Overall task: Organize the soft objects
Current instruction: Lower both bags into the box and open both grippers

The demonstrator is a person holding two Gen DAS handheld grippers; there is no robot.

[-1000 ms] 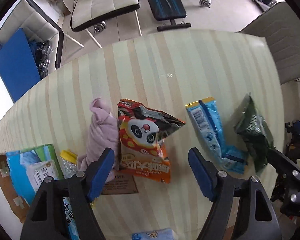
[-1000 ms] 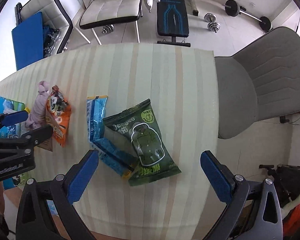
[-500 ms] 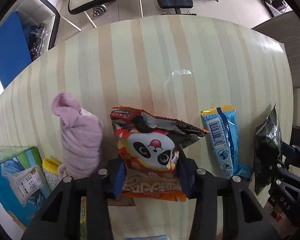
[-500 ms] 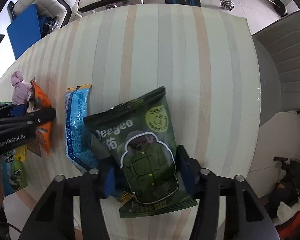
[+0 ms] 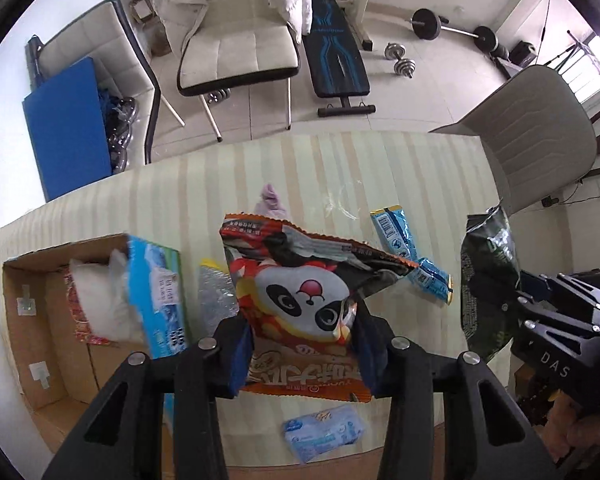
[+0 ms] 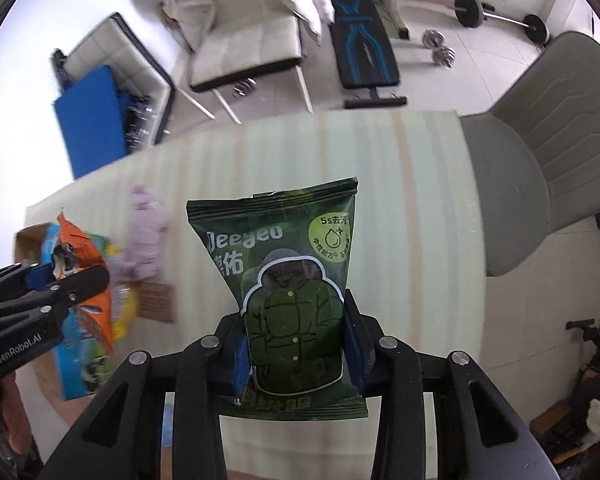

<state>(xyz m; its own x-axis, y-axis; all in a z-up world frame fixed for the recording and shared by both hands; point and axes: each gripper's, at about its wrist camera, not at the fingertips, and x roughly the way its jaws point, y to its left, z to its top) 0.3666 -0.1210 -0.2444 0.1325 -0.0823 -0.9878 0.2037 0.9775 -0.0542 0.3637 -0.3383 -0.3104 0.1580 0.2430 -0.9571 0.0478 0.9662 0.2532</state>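
Observation:
My left gripper (image 5: 304,350) is shut on an orange panda snack bag (image 5: 300,292) and holds it lifted above the striped table (image 5: 340,168). My right gripper (image 6: 296,356) is shut on a dark green Jeegeo pack (image 6: 288,280), also lifted; that pack shows at the right of the left wrist view (image 5: 488,280). A pink cloth (image 6: 142,236) lies on the table, mostly hidden behind the panda bag in the left wrist view (image 5: 272,200). A blue wrapper (image 5: 408,252) lies on the table between the two grippers.
An open cardboard box (image 5: 32,312) with a blue-green pack (image 5: 156,292) and white items stands at the table's left end. A small blue tissue pack (image 5: 324,432) lies near the front edge. A grey chair (image 6: 540,168) stands at the table's right end.
Both grippers closed on their bags, the left on the panda bag, the right on the green pack, and have lifted them off the table. The left view now takes in the cardboard box.

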